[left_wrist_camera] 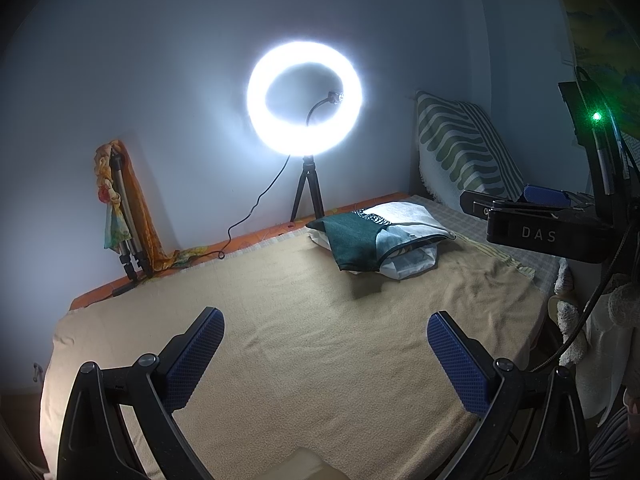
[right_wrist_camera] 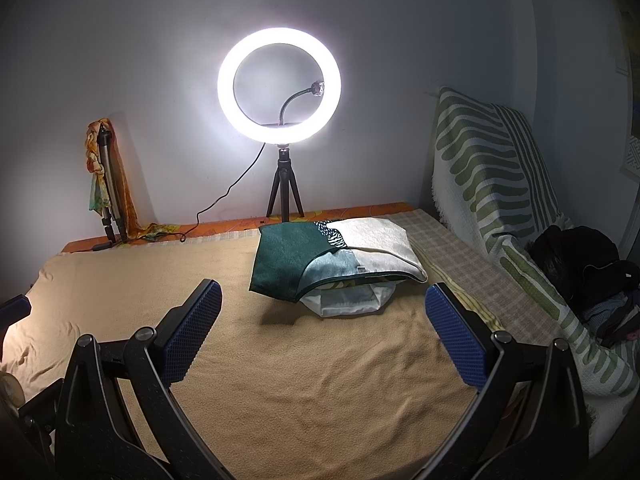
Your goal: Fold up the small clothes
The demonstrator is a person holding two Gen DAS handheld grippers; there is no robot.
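- Right now, both grippers hover released and empty above a tan blanket (right_wrist_camera: 320, 380) spread flat, likely as a folding surface.
- Left gripper (left_wrist_camera: 325, 356): jaws spread wide, nothing between them, bare blanket ahead.
- Right gripper (right_wrist_camera: 323, 332): jaws likewise wide apart; beyond its fingertips, near the middle, sits a stack of folded cloths (right_wrist_camera: 336, 264), teal and white, probably set aside as finished.
- Past the right jaw, a dark heap of clothes (right_wrist_camera: 592, 280) waits on a striped throw (right_wrist_camera: 488, 168), seemingly unfolded stock.
- Beyond the stack, a ring light (right_wrist_camera: 279, 86) stands at the far edge; open room lies between and left of the jaws.
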